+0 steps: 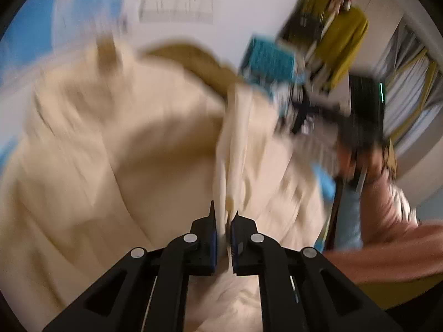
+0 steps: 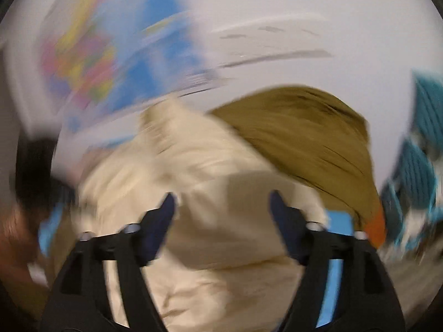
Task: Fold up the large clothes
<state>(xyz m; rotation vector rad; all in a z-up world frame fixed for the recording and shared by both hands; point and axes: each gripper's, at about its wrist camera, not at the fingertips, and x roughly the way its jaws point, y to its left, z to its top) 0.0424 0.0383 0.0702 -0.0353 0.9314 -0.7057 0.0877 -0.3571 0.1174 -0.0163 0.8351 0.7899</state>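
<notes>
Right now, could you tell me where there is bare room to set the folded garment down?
Hardly any shows. The cream garment fills most of both views. Only blue slivers peek between it and the olive cloth. The right side by the teal basket is cluttered.

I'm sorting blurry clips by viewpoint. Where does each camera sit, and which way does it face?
Left wrist: sits behind the left gripper, looking down along its fingers, shut on a fold of the cream fabric garment; the person's other forearm shows at right.
Right wrist: sits behind the right gripper, open, nothing between its fingers, aimed down over the same garment.
Shared: the cream garment, the olive-brown cloth beyond it, a teal crate and the pale wall.
</notes>
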